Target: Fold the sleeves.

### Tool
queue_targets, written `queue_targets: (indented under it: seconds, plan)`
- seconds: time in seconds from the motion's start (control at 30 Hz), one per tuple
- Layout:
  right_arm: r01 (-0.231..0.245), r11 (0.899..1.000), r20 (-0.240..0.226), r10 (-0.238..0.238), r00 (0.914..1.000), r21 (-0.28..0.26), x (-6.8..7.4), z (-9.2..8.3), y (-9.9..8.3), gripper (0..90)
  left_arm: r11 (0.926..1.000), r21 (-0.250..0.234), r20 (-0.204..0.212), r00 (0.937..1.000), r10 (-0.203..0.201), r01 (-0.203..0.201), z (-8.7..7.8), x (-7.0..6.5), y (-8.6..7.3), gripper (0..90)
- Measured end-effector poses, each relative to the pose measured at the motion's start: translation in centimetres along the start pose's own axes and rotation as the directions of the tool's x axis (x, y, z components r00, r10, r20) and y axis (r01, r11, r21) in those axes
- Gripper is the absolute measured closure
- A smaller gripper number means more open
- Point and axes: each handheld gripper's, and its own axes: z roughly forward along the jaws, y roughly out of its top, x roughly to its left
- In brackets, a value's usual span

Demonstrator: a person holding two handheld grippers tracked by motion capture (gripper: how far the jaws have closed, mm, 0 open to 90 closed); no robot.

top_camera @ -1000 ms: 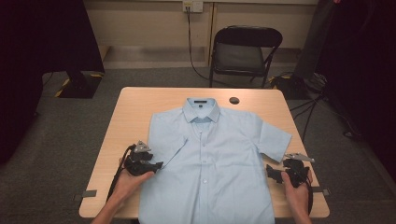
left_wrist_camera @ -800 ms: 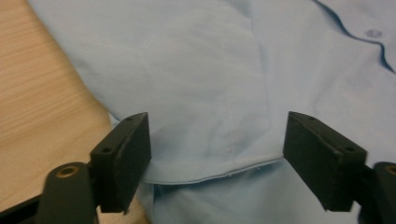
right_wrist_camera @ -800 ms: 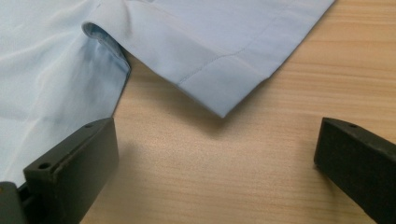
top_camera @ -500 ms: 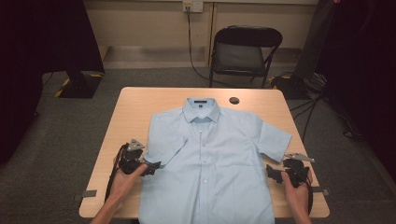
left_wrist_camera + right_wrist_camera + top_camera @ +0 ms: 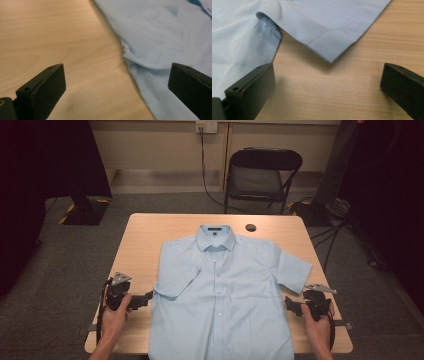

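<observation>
Shirt (image 5: 222, 295): light blue, short-sleeved, lying flat and face up on the table (image 5: 145, 235), collar toward the far edge.
Left sleeve (image 5: 176, 272): folded in over the shirt's front, resting there free of any grip.
Left gripper (image 5: 148, 296): just off the shirt's left edge; its jaws have just been opening and now stand wide with nothing between them.
Change from earlier: a second ago this gripper sat over the shirt at the sleeve; now it is back over bare wood.
Meaning: the left sleeve fold looks finished.
Right gripper (image 5: 288, 304): beside the shirt's right edge, jaws spread and empty, below the right sleeve (image 5: 332, 32), which is not yet folded.
</observation>
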Motion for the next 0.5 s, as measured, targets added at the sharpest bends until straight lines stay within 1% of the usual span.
queue_targets:
  seconds: [0.03,0.07,0.13,0.2,0.3,0.37,0.4,0.47,0.5]
  plan:
    - [0.0,1.0,0.0,0.0,1.0,0.0,0.0,0.0,0.0,0.0,0.9994,0.031,-0.059,0.9982,-0.013,0.015,-0.1,0.3,-0.4,1.5]
    - [0.0,1.0,0.0,0.0,1.0,0.0,0.0,0.0,0.0,0.0,0.9991,0.034,-0.074,0.997,-0.024,0.026,0.0,0.6,-0.6,1.6]
    - [0.0,1.0,0.0,0.0,1.0,0.0,0.0,0.0,0.0,0.0,0.9977,0.055,-0.061,0.9975,-0.036,0.039,0.1,1.1,-1.0,2.5]
    - [0.0,1.0,0.0,0.0,1.0,0.0,0.0,0.0,0.0,0.0,0.9954,0.08,-0.096,0.9944,-0.044,0.052,0.3,1.6,-1.4,2.4]
    - [0.0,1.0,0.0,0.0,1.0,0.0,0.0,0.0,0.0,0.0,0.9932,0.1,-0.136,0.9896,-0.045,0.059,0.5,1.9,-1.8,2.4]
    - [0.0,1.0,0.0,0.0,1.0,0.0,0.0,0.0,0.0,0.0,0.9933,0.091,-0.162,0.9852,-0.055,0.071,0.6,1.9,-1.9,2.6]
    - [0.0,1.0,0.0,0.0,1.0,0.0,0.0,0.0,0.0,0.0,0.9934,0.092,-0.17,0.984,-0.053,0.07,0.7,1.8,-2.0,2.5]
    - [0.0,1.0,0.0,0.0,1.0,0.0,0.0,0.0,0.0,0.0,0.9944,0.09,-0.201,0.9788,-0.037,0.056,1.0,1.5,-2.1,1.6]
    - [0.0,1.0,0.0,0.0,1.0,0.0,0.0,0.0,0.0,0.0,0.9948,0.089,-0.203,0.9787,-0.031,0.05,1.1,1.4,-2.1,1.0]
